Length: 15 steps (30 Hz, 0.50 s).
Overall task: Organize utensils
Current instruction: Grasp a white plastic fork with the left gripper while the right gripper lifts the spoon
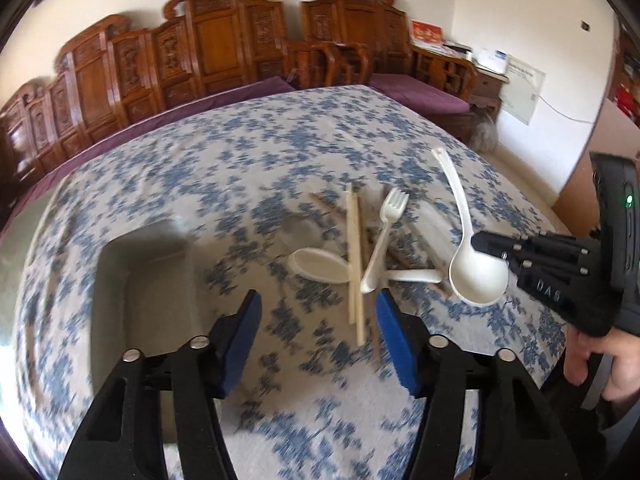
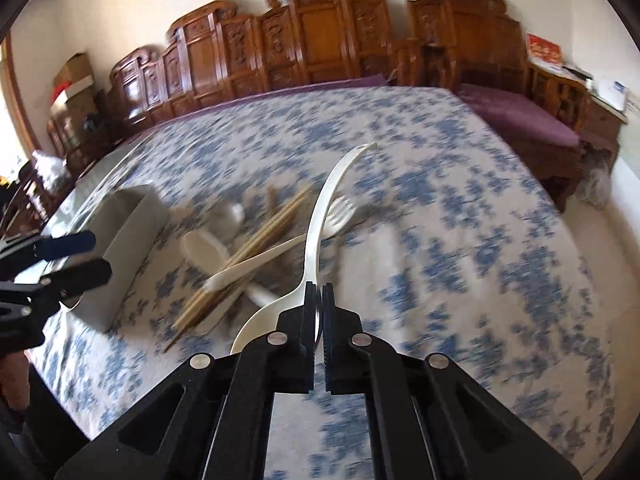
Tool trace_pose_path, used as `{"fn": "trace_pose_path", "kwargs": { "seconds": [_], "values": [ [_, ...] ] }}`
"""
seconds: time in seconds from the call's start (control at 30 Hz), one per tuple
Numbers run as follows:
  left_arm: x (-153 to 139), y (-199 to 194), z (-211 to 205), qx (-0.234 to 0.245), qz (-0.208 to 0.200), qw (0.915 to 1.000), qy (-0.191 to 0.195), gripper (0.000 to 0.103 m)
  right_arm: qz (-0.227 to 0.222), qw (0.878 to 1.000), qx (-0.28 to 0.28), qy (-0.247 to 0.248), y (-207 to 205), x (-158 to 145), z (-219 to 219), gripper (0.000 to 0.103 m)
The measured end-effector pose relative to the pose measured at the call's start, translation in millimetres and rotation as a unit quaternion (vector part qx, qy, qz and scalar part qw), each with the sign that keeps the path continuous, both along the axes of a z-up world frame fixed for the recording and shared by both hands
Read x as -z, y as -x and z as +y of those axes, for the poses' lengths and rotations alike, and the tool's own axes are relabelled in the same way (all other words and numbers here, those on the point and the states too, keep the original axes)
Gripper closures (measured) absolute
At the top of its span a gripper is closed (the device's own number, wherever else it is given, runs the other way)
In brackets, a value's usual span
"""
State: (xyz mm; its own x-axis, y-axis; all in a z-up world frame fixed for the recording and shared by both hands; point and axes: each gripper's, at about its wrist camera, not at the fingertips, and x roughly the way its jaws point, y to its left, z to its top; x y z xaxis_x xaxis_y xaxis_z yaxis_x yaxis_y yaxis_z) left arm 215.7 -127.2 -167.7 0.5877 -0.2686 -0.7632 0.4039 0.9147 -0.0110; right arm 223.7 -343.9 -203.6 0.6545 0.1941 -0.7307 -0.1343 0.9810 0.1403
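Blue-padded fingers (image 1: 244,322) of the left gripper (image 1: 316,320) stand wide apart with nothing between them, hovering low over the worktop (image 1: 280,128), which wears a blue-flowered cloth. At the far left sits a grey box (image 1: 144,280), open-topped, just beside the left finger. To its right lies the heap of utensils: a small white spoon (image 1: 318,265) bowl-up, pale chopsticks (image 1: 354,256) laid across it lengthwise, darker chopsticks (image 1: 326,206) partly under them, and a white fork (image 1: 384,236) leaning over the sticks with its tines pointing away. Further right, the ladle (image 1: 472,260) is lifted off the cloth, its bowl pinched at the rim by the right gripper (image 2: 319,304), whose black fingers (image 2: 304,320) are clamped together on it; the long handle runs up and away over the heap. A hand (image 1: 608,364) grips that tool at the right edge. Behind the worktop, carved wooden benches (image 1: 224,48) with purple cushions line the wall; motion blur smears much of the cloth
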Motion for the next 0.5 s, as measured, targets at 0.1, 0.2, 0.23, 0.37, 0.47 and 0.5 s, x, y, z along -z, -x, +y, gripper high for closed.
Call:
{"fn": "trace_pose_path", "kwargs": {
  "seconds": [0.1,0.2,0.23,0.37,0.47,0.5],
  "values": [
    [7.0,-15.7,-18.4,0.024,0.012,0.9996,0.004,0.057,-0.004,1.000,0.017,-0.002,-3.3,-2.2,-17.9,0.099],
    [16.2,-32.3,-39.7,0.047,0.027,0.9985,0.008,0.062,-0.002,1.000,0.026,-0.008,-6.3,-1.8,-28.5,0.099],
    [20.0,-37.9,-46.8,0.054,0.033,0.9980,0.008,0.064,-0.002,1.000,0.027,-0.011,-7.0,-1.9,-31.4,0.099],
    [34.1,-53.5,-68.0,0.078,0.050,0.9956,0.006,0.076,-0.004,1.000,0.027,-0.014,-8.9,-1.7,-33.9,0.099],
    [45.2,-63.4,-79.8,0.091,0.061,0.9939,-0.005,0.080,-0.006,0.999,0.026,-0.019,-8.9,-1.8,-33.0,0.099],
    [49.3,-66.0,-84.0,0.095,0.063,0.9934,-0.014,0.081,-0.005,0.999,0.026,-0.020,-8.9,-1.8,-32.7,0.099]
  ]
}}
